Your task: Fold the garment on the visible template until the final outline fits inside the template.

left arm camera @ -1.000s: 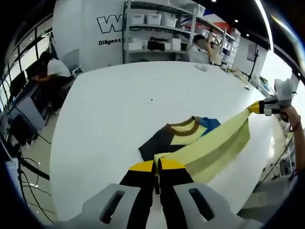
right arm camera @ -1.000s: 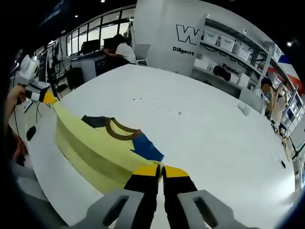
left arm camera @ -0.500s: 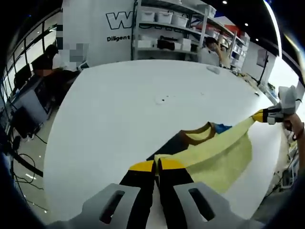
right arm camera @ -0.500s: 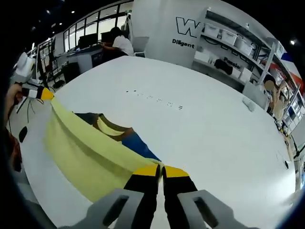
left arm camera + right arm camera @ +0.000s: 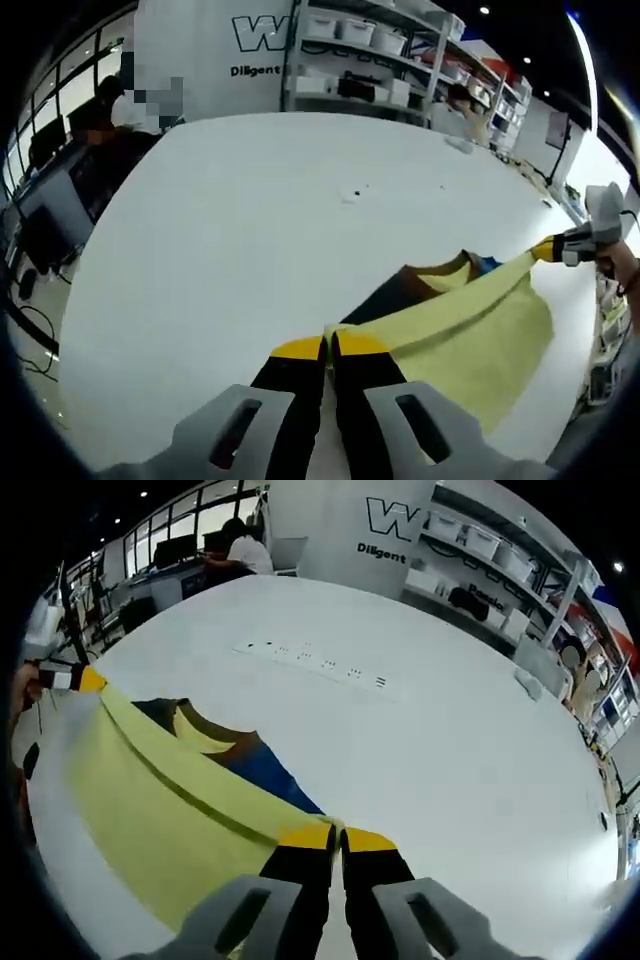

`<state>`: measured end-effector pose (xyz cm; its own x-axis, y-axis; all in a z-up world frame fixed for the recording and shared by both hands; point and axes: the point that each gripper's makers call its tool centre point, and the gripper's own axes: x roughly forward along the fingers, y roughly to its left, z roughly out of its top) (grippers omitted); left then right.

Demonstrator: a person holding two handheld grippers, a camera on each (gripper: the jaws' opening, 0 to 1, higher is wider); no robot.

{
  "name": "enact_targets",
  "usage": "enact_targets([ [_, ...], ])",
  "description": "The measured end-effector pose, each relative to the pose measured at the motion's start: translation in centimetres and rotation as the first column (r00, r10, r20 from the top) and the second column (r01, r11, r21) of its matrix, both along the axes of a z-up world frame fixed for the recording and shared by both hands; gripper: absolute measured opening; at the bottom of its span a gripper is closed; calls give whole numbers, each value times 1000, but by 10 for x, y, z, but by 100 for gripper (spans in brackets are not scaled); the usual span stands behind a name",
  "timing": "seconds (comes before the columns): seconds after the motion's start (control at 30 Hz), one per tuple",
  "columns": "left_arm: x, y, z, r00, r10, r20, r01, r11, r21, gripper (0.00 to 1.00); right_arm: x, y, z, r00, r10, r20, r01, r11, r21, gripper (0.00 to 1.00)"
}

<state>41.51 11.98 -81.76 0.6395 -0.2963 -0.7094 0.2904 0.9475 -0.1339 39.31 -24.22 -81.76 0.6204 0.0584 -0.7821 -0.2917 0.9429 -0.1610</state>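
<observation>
Behind yellow garment (image 5: 470,330): collar half-hidden.

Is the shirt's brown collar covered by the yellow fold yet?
No. In the right gripper view the brown collar shows beyond the stretched yellow fold of the shirt.

Place: a lab or workshop hall.
Evidence: a large white table (image 5: 230,230), storage shelving (image 5: 370,60) stacked with white bins, and people seated at computer desks (image 5: 170,565) are seen.
</observation>
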Motion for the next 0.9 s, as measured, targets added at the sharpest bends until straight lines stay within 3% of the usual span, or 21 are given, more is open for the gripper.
enact_targets([
  [0.13, 2, 4, -17, 1000, 11, -13, -11, 1000, 14, 4, 4, 3, -6, 1000, 4, 10, -4, 1000, 17, 0],
  [0.27, 4, 4, -23, 1000, 13, -7, -13, 1000, 20, 4, 6, 2, -16, 1000, 5, -6, -5, 1000, 6, 0],
  [0.5, 8, 5, -30, 999, 20, 50, -21, 999, 26, 4, 7, -1, -27, 1000, 0, -11, 0, 1000, 10, 0],
  [0.9, 3, 5, -38, 998, 20, 54, -22, 999, 49, 4, 5, -3, -43, 1000, -2, -17, 2, 1000, 24, 0],
])
